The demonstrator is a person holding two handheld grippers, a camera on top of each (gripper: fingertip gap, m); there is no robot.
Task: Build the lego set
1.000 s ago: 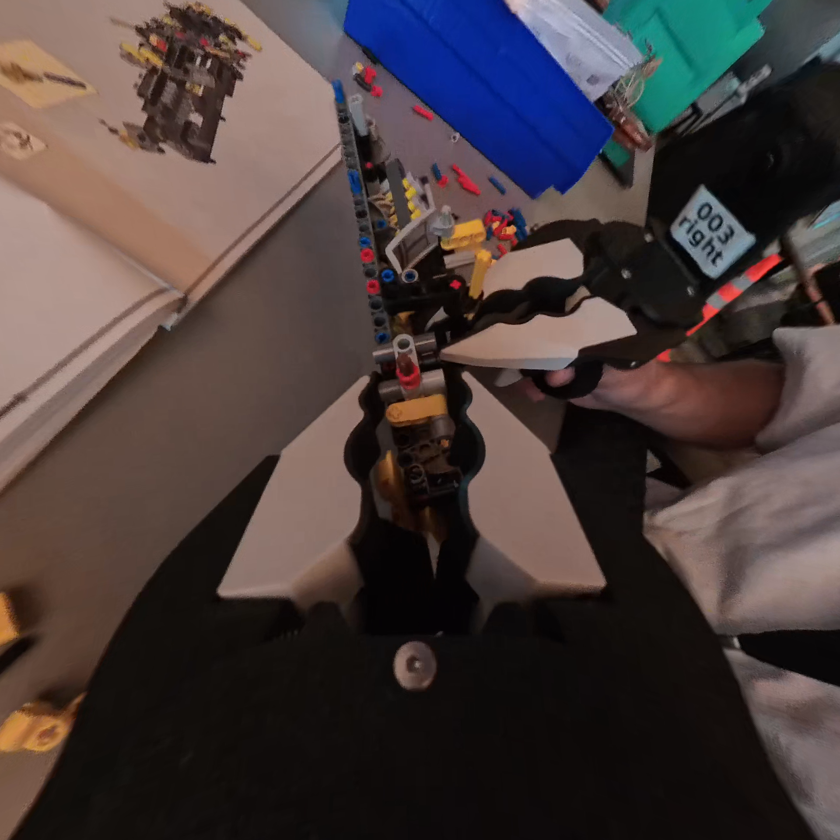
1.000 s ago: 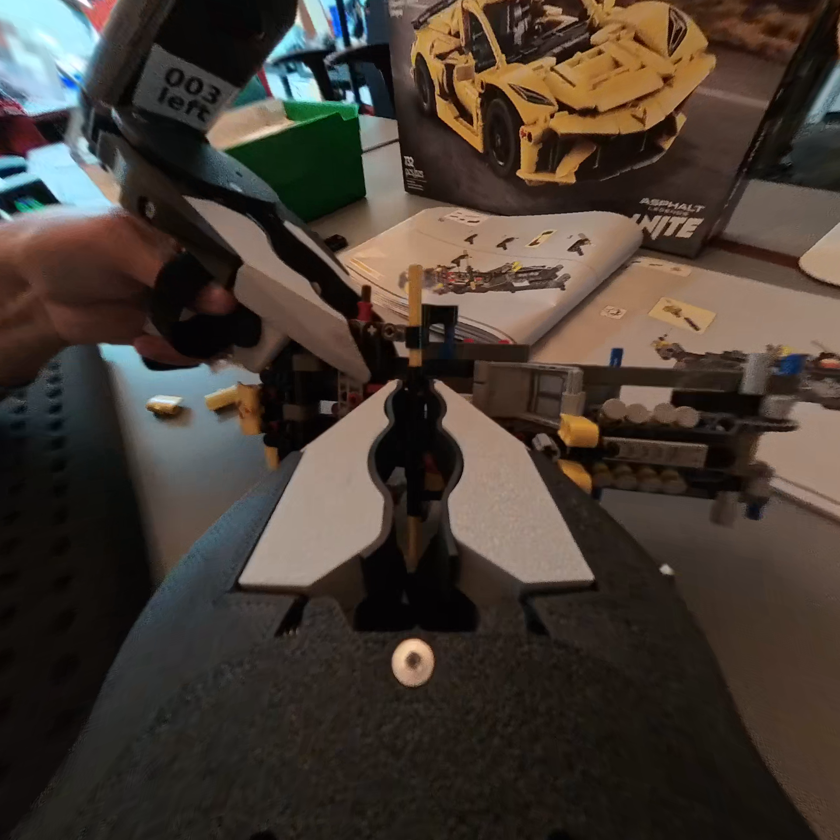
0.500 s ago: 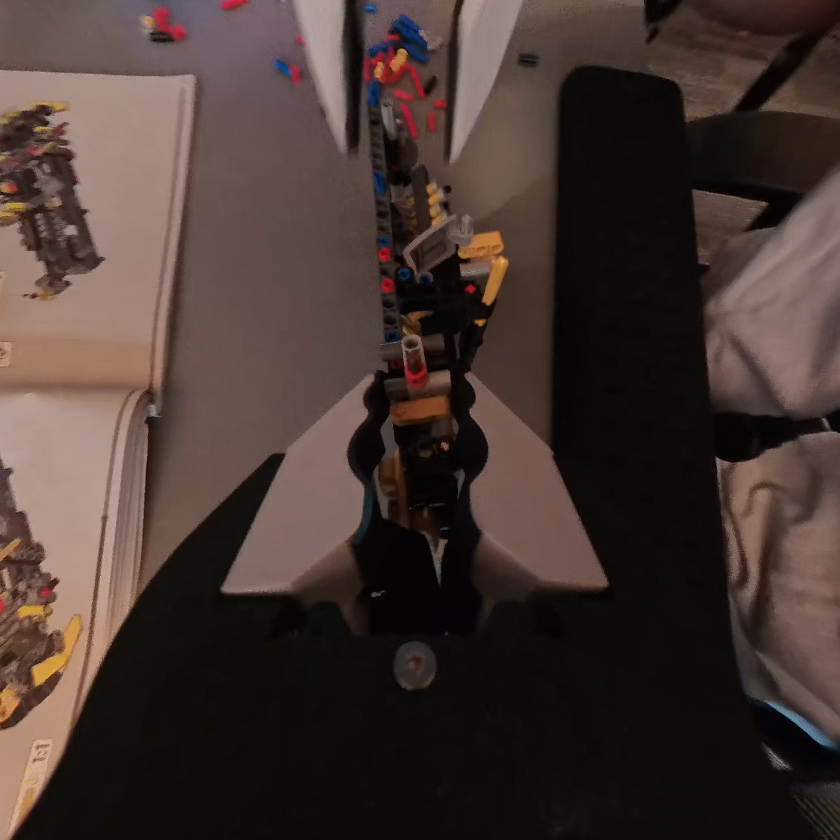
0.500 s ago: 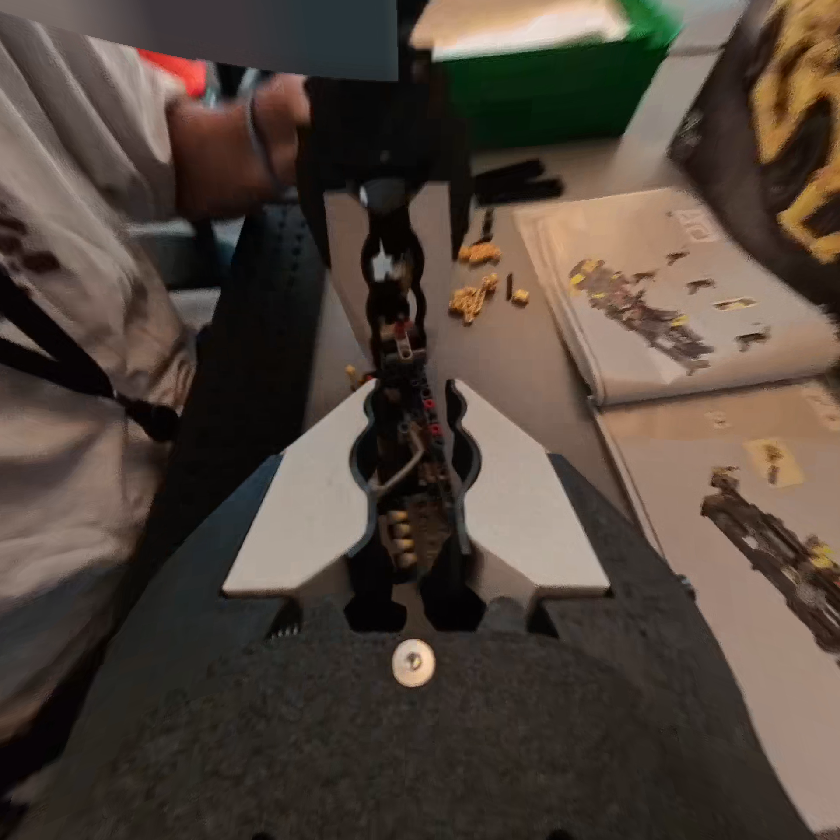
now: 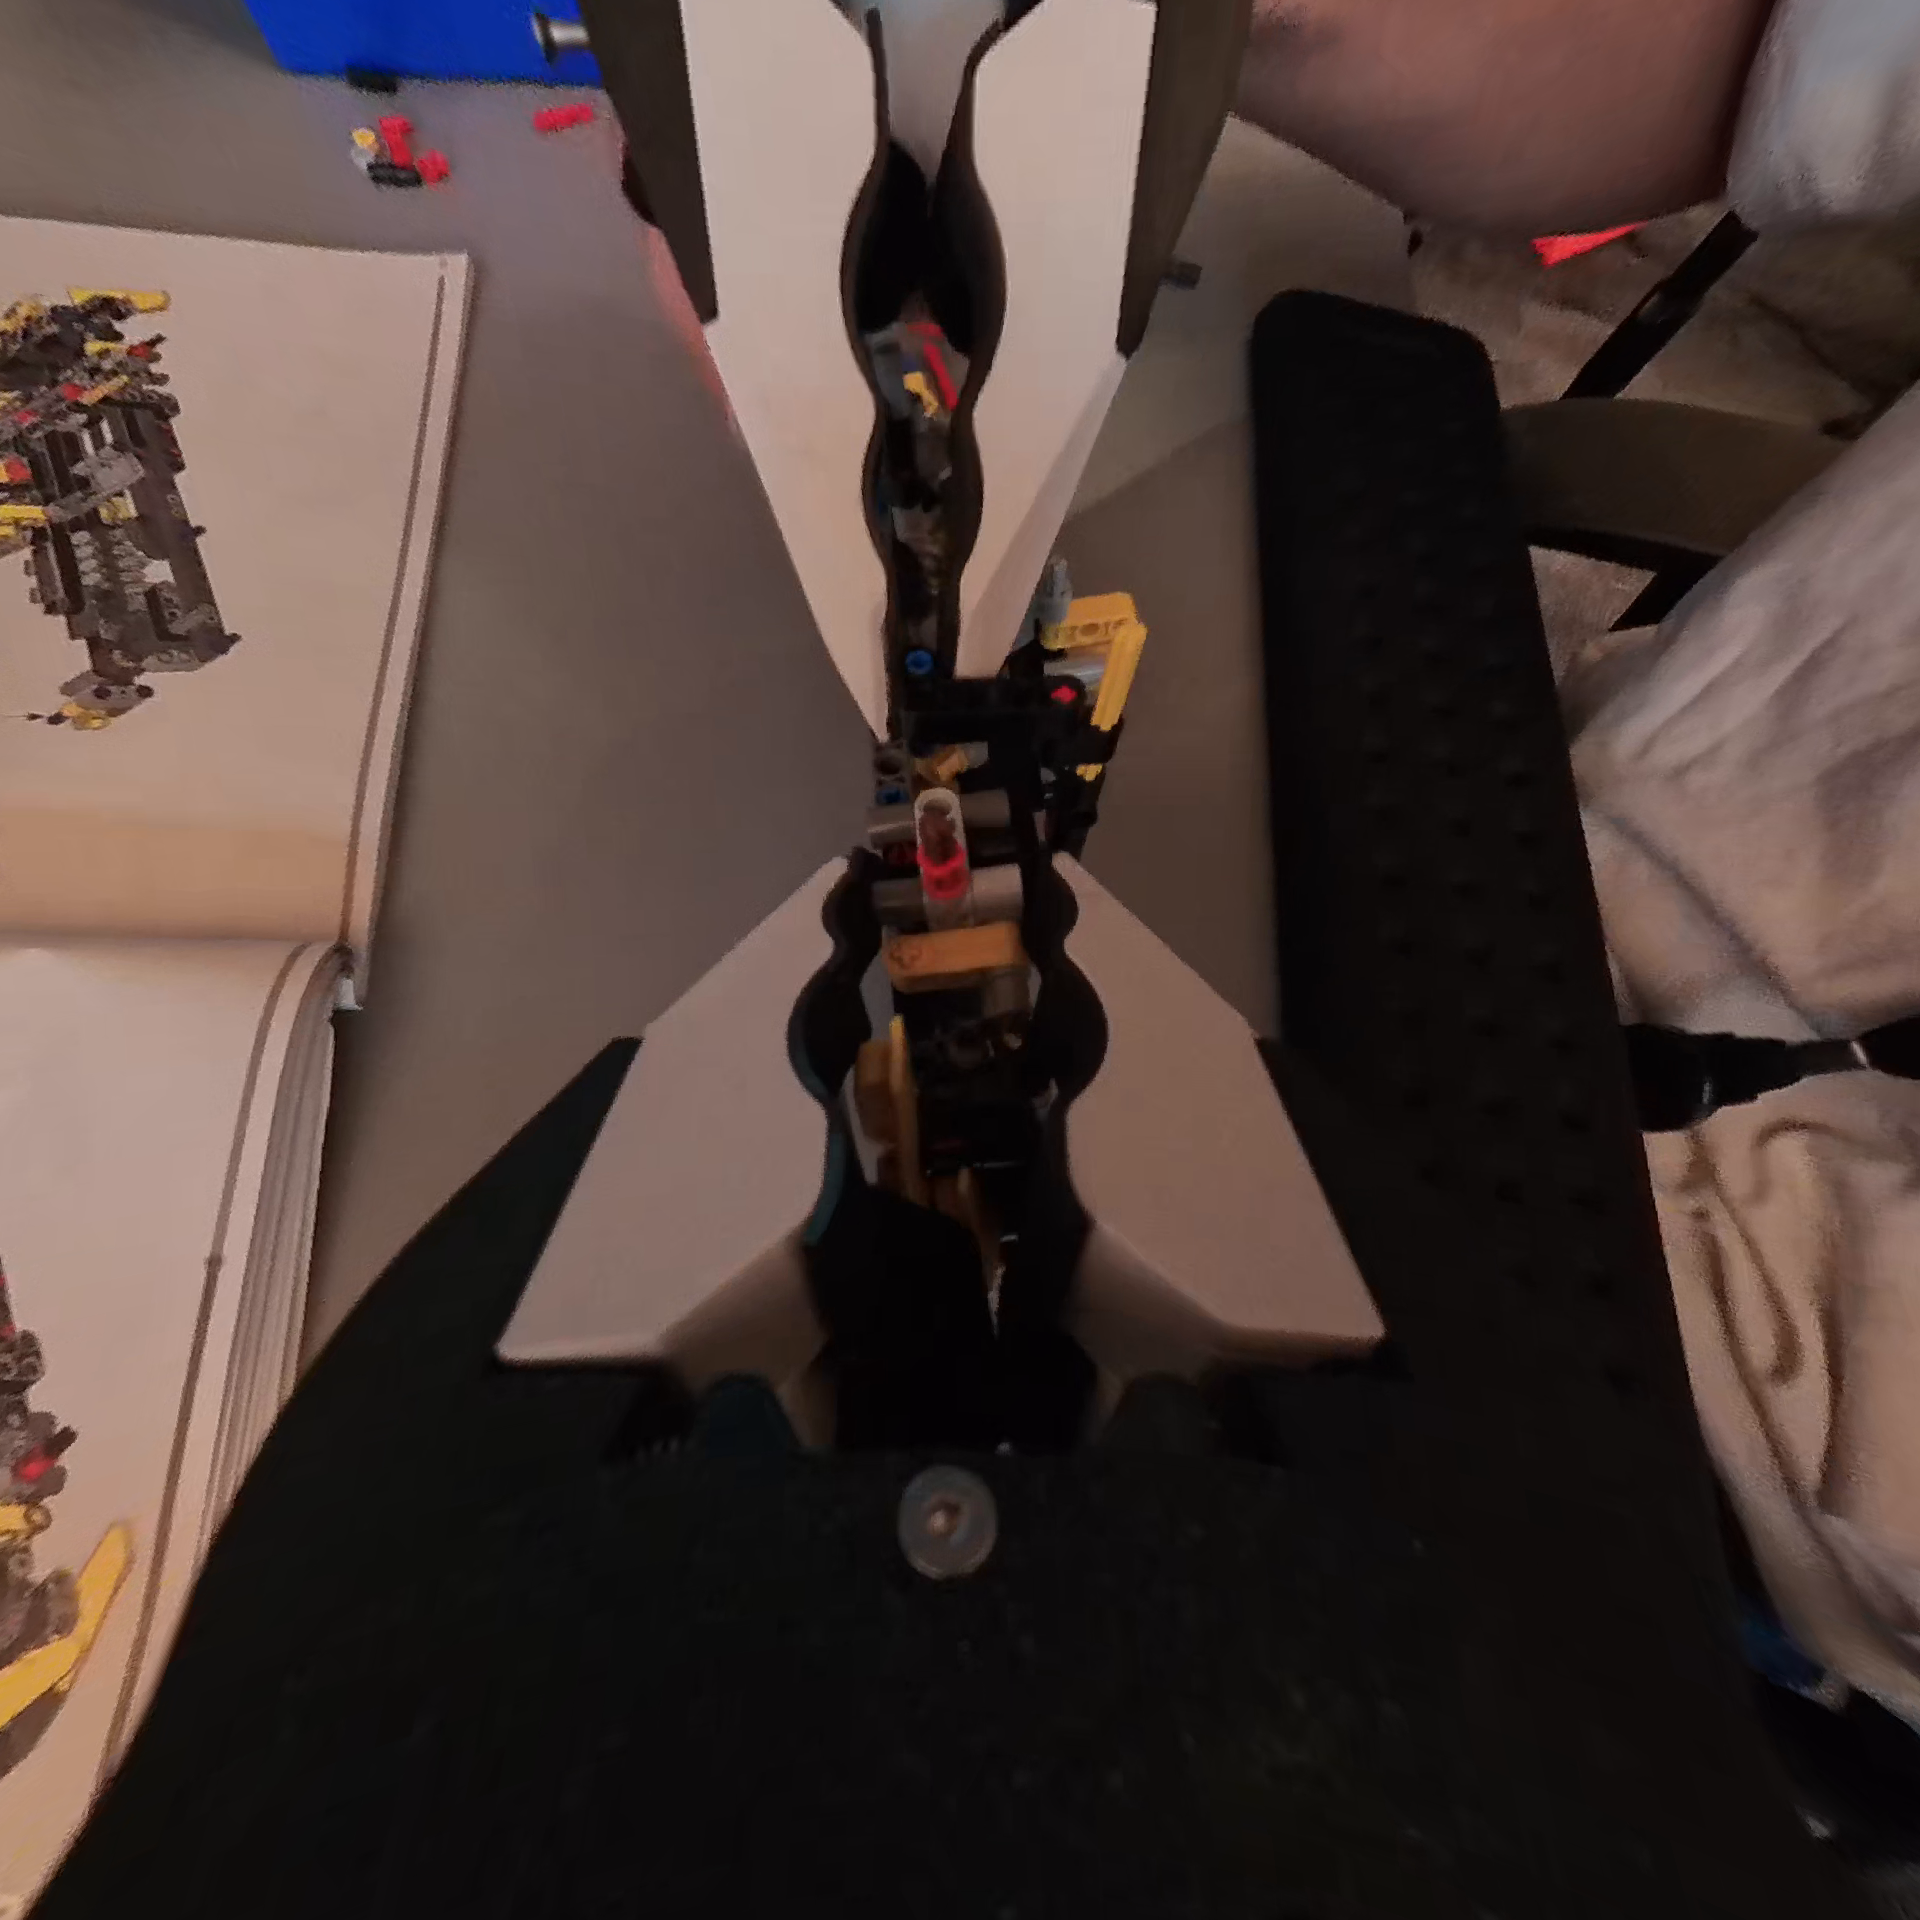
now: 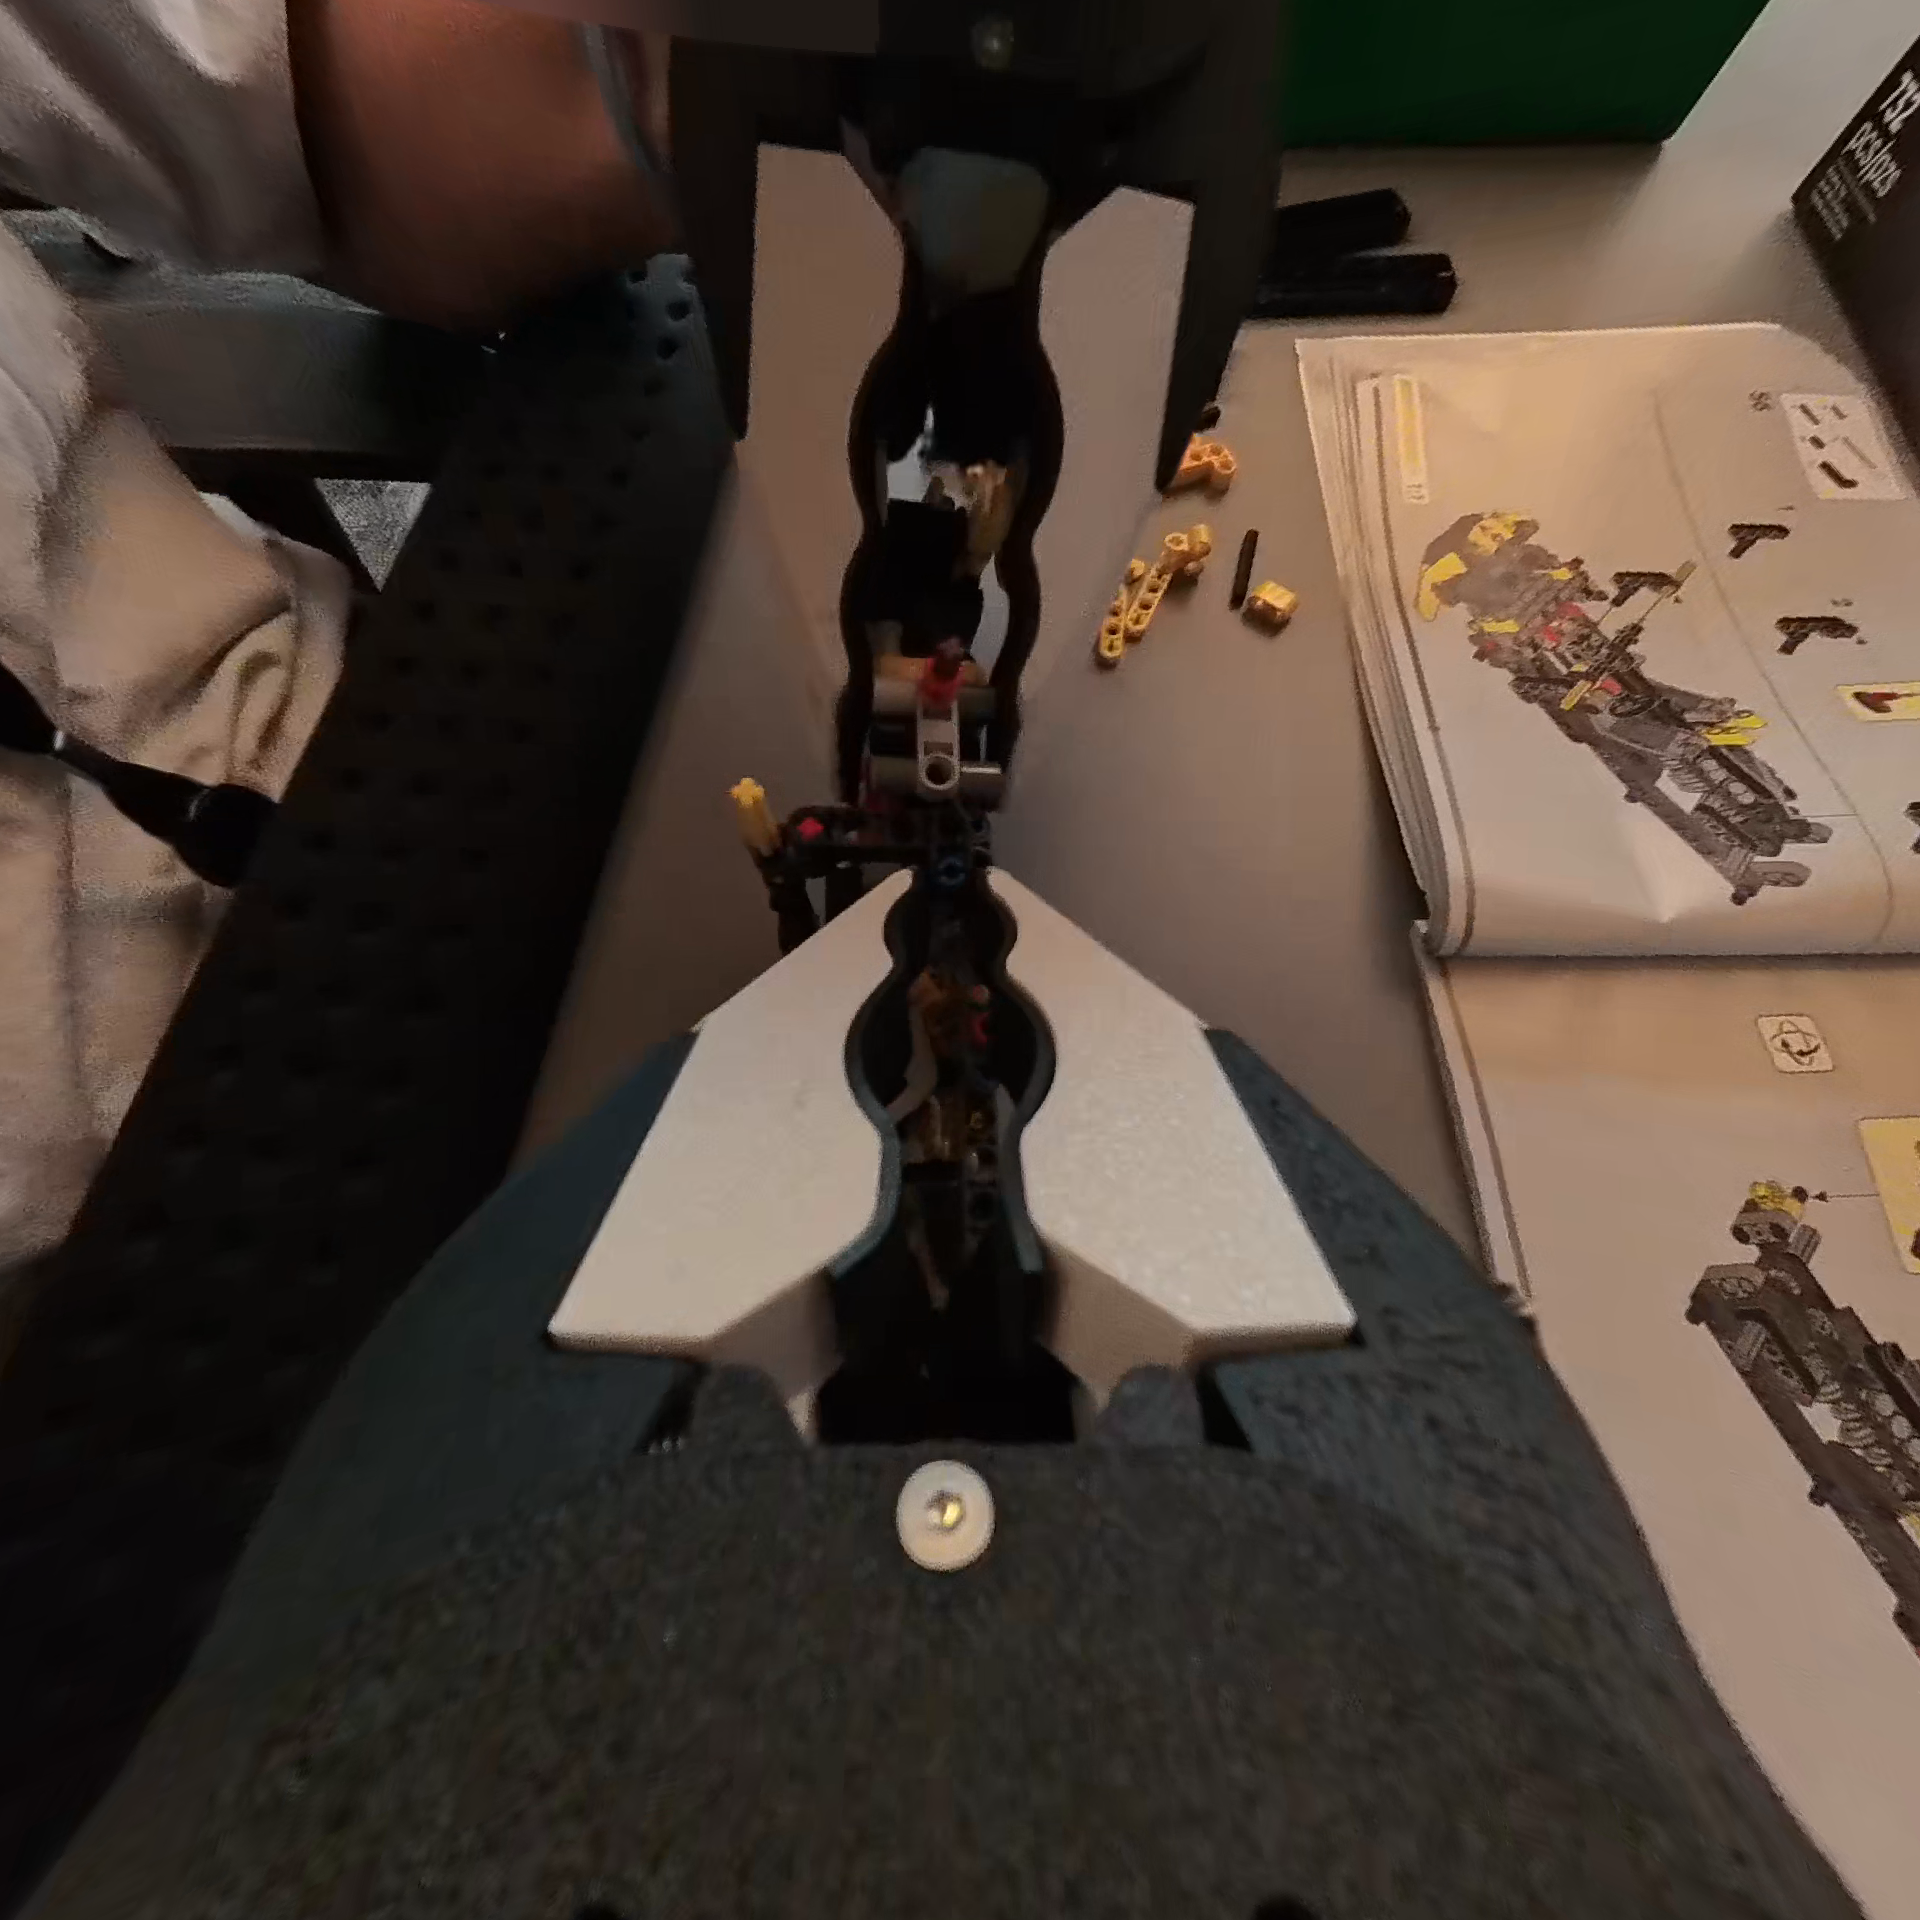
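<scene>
1. The half-built lego chassis [image 5: 971, 790] hangs in the air above the grey table [image 5: 582, 623], just beside the open instruction booklet [image 5: 197, 582]. It is a long, thin black frame with yellow, red and blue bits, held from both ends.
2. The left gripper [image 5: 951, 883] has its tongs narrowed onto the end of the chassis nearer the person; the grey and yellow parts sit squeezed between the pads. The right gripper [image 6: 951, 914] is clamped on the far end, nose to nose with the left one, with only a short stretch of frame bare between them.
3. To my eye the main risk is bending. With both ends pinned, any twist or push of one gripper against the other loads that short middle stretch, and a pinned joint there could pop apart.
4. The yellow beam [image 5: 1117, 675] and the small grey pin by it stick out on the side of the chassis away from the booklet. A pad sliding along the frame could knock them loose.
5. If one grip lets go, the other holds a long frame by its tip alone. It would probably droop or slip, and could land on the loose yellow pieces [image 6: 1153, 592] lying between chassis and booklet.
6. The views are blurred, so how firmly each pad bites I cannot tell.
</scene>
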